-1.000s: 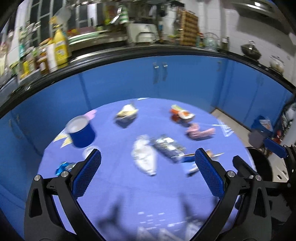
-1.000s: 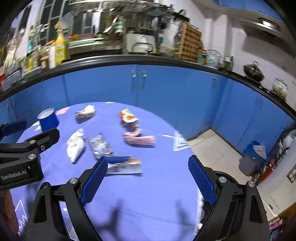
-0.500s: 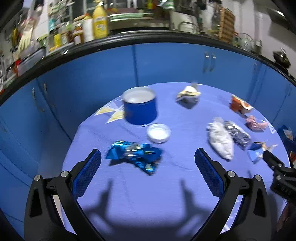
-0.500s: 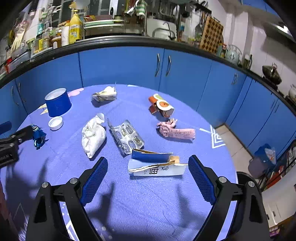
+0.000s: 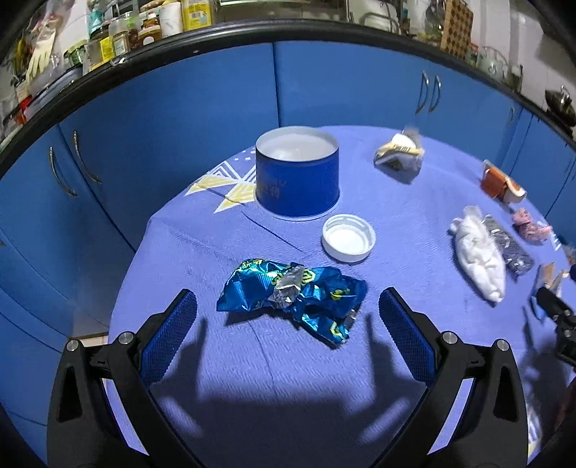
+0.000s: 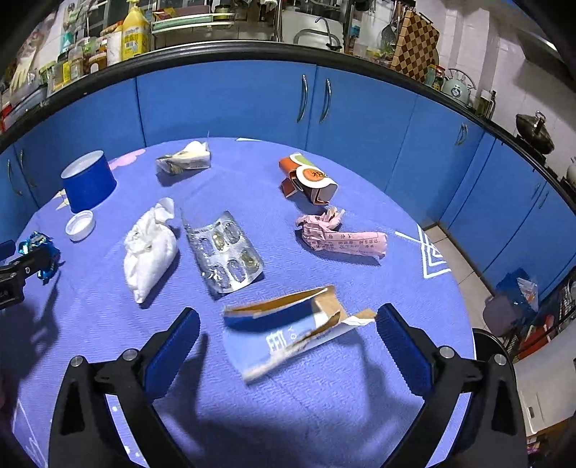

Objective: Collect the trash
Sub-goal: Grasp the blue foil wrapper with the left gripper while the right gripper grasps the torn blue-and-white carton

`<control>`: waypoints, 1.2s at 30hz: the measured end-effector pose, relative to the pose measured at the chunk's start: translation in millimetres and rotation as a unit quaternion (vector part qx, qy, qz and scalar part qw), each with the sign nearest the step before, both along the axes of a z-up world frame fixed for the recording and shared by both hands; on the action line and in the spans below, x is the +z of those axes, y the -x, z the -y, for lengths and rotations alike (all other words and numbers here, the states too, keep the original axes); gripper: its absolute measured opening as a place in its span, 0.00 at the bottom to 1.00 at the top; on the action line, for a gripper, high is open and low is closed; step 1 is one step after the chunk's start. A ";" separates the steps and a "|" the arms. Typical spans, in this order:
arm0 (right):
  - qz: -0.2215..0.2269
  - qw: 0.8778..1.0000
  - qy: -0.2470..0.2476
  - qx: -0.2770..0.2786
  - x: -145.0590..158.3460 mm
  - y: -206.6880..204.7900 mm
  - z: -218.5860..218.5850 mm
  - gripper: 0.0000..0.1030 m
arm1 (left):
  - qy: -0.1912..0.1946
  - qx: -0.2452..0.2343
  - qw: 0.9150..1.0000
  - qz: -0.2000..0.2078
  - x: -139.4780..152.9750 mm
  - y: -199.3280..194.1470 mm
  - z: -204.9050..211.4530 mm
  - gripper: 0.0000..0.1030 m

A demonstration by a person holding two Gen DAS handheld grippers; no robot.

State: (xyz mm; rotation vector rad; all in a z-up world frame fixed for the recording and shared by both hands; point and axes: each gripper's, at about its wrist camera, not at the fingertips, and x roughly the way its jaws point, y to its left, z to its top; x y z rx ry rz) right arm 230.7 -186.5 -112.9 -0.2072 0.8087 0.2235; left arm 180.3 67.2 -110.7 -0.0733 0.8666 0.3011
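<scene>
Blue wrapper [image 5: 291, 295] between spread fingers [image 5: 169, 331]

Home kitchen – blue cabinets [image 6: 230, 104], counter bottles [image 6: 135, 30], kettle [image 6: 455, 88], chopping board [image 6: 414, 43]

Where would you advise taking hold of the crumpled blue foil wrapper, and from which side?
Grip the blue foil wrapper across its bunched middle, by the silver crease, coming down from above. It lies flat and long between the left tool's open pads, narrowest there.

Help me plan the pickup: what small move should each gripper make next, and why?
Probably lower both, then close. The left gripper stands open around the blue wrapper; the right gripper, its jaws opening, frames the torn carton. Neither touches its piece.
</scene>
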 end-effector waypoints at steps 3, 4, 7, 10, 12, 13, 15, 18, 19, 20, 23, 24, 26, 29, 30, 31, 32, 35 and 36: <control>-0.007 1.000 0.004 -0.004 -3.2 -6.9 0.1 0.93 | 0.008 0.005 1.000 -0.011 -5.5 -5.5 -4.6 0.97; -0.011 1.000 0.004 -0.007 -4.8 -9.2 0.5 0.93 | 0.012 0.006 1.000 -0.015 -7.6 -7.9 -6.0 0.97; -0.033 0.999 0.001 -0.013 -11.2 -17.6 2.4 0.93 | 0.015 0.006 1.000 -0.020 -10.4 -10.8 -8.1 0.97; -0.045 0.999 -0.009 -0.018 -12.8 -21.8 5.8 0.93 | 0.013 0.002 1.000 -0.022 -11.4 -12.7 -5.7 0.97; -0.054 0.998 -0.014 -0.016 -14.9 -22.9 7.2 0.93 | 0.009 -0.002 1.000 -0.022 -11.6 -12.6 -2.7 0.94; -0.055 0.998 -0.016 -0.013 -15.1 -22.5 7.1 0.93 | 0.007 -0.004 1.000 -0.021 -11.8 -13.5 -0.7 0.88; -0.053 0.998 -0.015 -0.009 -15.0 -20.6 5.8 0.88 | 0.008 -0.010 1.000 -0.023 -12.9 -14.6 2.2 0.80; -0.053 0.998 -0.030 0.002 -14.0 -15.7 4.5 0.72 | 0.009 -0.012 1.000 -0.016 -11.7 -13.4 5.2 0.73; -0.052 0.998 -0.032 0.005 -13.6 -14.3 4.1 0.62 | 0.011 -0.013 1.000 -0.012 -10.9 -12.5 6.0 0.70; -0.049 0.998 -0.032 0.008 -12.8 -12.4 3.1 0.51 | 0.013 -0.014 1.000 -0.010 -10.3 -12.0 7.3 0.69; -0.045 0.999 -0.023 0.019 -10.3 -8.0 -0.5 0.30 | 0.017 -0.017 1.000 -0.004 -8.0 -9.9 12.0 0.62; -0.045 0.999 -0.021 0.022 -10.4 -6.8 -0.9 0.29 | 0.019 -0.019 1.000 -0.002 -7.1 -9.1 13.6 0.62; -0.042 0.999 -0.020 0.024 -9.8 -4.5 -0.4 0.27 | 0.021 -0.025 0.999 0.004 -4.9 -6.8 18.0 0.60; -0.034 0.999 -0.027 0.021 -6.4 0.8 3.5 0.25 | 0.019 -0.033 0.999 0.014 2.6 -3.5 25.9 0.60; -0.033 0.999 -0.030 0.022 -4.8 3.0 5.3 0.25 | 0.018 -0.036 0.999 0.017 5.2 -2.5 28.3 0.60; -0.032 0.999 -0.031 0.022 -3.5 4.7 6.5 0.24 | 0.017 -0.041 0.999 0.021 8.4 -1.9 32.1 0.60; -0.030 0.999 -0.031 0.022 -2.4 6.3 7.4 0.24 | 0.017 -0.047 0.998 0.024 11.4 -1.7 36.1 0.59; -0.021 0.999 -0.030 0.023 2.7 11.2 10.1 0.24 | 0.018 -0.062 0.997 0.031 18.8 -3.7 49.6 0.59; -0.017 0.999 -0.030 0.023 5.1 13.6 12.2 0.24 | 0.018 -0.065 0.997 0.032 20.3 -4.7 53.8 0.59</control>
